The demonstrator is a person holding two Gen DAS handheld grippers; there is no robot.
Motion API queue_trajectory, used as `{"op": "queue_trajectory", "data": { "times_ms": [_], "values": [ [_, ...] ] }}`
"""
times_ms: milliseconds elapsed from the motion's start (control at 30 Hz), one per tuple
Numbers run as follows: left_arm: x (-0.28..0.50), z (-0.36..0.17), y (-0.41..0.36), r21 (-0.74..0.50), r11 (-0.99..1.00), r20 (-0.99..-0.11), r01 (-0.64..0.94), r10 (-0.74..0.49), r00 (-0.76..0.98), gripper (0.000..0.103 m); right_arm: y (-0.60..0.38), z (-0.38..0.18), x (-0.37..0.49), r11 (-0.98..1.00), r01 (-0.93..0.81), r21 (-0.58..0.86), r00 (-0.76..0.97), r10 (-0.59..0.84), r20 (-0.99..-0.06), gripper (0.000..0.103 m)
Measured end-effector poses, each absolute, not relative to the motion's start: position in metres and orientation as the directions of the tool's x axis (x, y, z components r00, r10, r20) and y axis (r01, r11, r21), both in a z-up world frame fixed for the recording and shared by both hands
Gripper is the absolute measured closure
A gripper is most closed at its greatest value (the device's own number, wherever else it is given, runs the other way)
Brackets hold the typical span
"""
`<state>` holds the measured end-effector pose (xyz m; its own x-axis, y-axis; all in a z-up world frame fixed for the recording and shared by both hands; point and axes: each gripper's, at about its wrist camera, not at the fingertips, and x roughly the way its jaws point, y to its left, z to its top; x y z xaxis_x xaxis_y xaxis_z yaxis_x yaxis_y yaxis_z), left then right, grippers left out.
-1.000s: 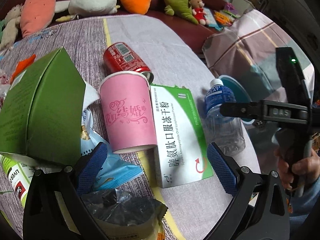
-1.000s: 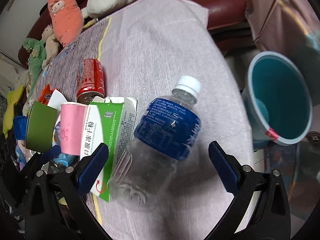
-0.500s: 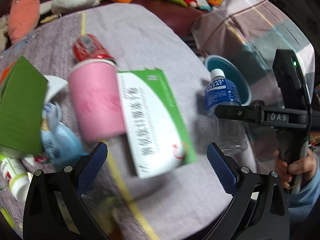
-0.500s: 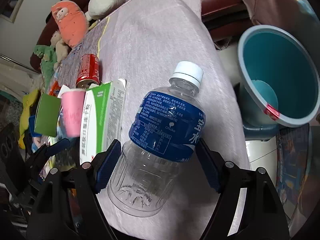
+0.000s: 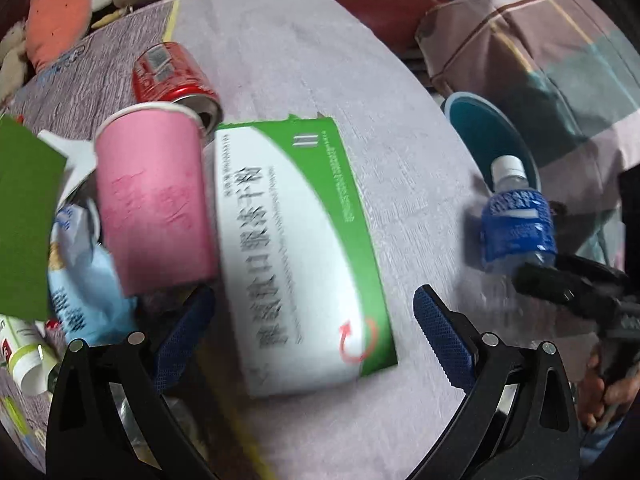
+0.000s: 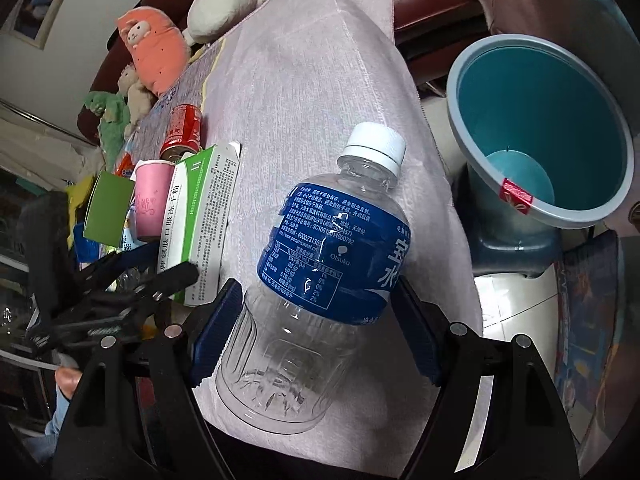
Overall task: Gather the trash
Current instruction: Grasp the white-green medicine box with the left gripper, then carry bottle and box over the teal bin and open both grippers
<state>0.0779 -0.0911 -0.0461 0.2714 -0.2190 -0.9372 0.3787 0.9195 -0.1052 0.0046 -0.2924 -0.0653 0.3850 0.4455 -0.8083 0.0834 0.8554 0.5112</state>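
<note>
The right hand-held gripper (image 6: 316,328) is clenched around the clear plastic bottle (image 6: 320,272) above the table (image 6: 312,92). The left hand-held gripper (image 5: 312,328) is released, hanging empty over the green-white box (image 5: 296,248).

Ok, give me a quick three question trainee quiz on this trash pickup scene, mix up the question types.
1. True or false: the right gripper is shut on the plastic bottle.
2. Which lies between the left gripper's open jaws? A) red can B) green and white box C) pink cup
3. Fill in: the teal bin beside the table looks ____.

Key: 1 true; 2 B; 3 empty.
</note>
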Motion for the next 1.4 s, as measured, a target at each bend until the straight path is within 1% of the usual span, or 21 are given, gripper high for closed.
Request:
{"op": "queue_trajectory", "data": {
  "times_ms": [67,100,133,167,400,467,533,633,767,967,1133,1200,1400],
  "values": [
    [0.085,-0.052,-0.098,-0.096,0.923,-0.939,0.372,-0.207,0.273,0.006,-0.294,-0.064,0.004,0.859,0.08,0.506,0.383,0.442,-0.811,0.03],
    [0.085,-0.054,-0.099,-0.084,0.927,-0.939,0.365,-0.196,0.282,0.014,-0.294,-0.064,0.004,0.861,0.079,0.503,0.381,0.44,-0.813,0.03],
    [0.086,-0.056,-0.099,-0.083,0.928,-0.941,0.363,-0.193,0.278,0.027,-0.294,-0.064,0.004,0.863,0.078,0.5,0.379,0.438,-0.815,0.03],
    [0.085,-0.056,-0.097,-0.095,0.927,-0.941,0.363,-0.203,0.272,0.028,-0.294,-0.064,0.004,0.865,0.076,0.495,0.377,0.435,-0.818,0.03],
    [0.09,-0.062,-0.099,-0.073,0.931,-0.945,0.359,-0.179,0.274,0.026,-0.287,-0.064,0.013,0.882,0.065,0.466,0.359,0.415,-0.836,0.03],
    [0.093,-0.064,-0.102,-0.064,0.932,-0.94,0.357,-0.176,0.291,0.023,-0.284,-0.065,0.017,0.885,0.067,0.461,0.35,0.411,-0.842,0.03],
    [0.094,-0.065,-0.103,-0.051,0.931,-0.938,0.361,-0.169,0.303,0.022,-0.28,-0.068,0.021,0.888,0.069,0.454,0.341,0.407,-0.847,0.03],
    [0.092,-0.064,-0.107,-0.025,0.928,-0.934,0.371,-0.154,0.322,0.028,-0.276,-0.069,0.025,0.892,0.071,0.446,0.349,0.397,-0.849,0.031],
    [0.087,-0.053,-0.105,-0.059,0.921,-0.93,0.386,-0.191,0.314,0.028,-0.278,-0.06,0.028,0.897,0.07,0.437,0.382,0.38,-0.842,0.032],
    [0.078,-0.018,-0.119,-0.104,0.89,-0.9,0.444,-0.274,0.339,0.028,-0.318,-0.037,0.032,0.89,0.138,0.435,0.473,0.326,-0.819,0.032],
    [0.087,0.002,-0.158,-0.114,0.848,-0.888,0.517,-0.32,0.33,0.028,-0.363,-0.019,0.031,0.884,0.201,0.422,0.538,0.26,-0.802,0.032],
    [0.091,0.005,-0.175,-0.104,0.835,-0.886,0.54,-0.325,0.331,0.028,-0.387,-0.016,0.031,0.88,0.241,0.409,0.558,0.219,-0.8,0.032],
    [0.112,0.002,-0.229,-0.13,0.792,-0.89,0.597,-0.359,0.281,0.028,-0.449,-0.024,0.05,0.864,0.353,0.358,0.555,0.114,-0.824,0.032]
  ]
}}
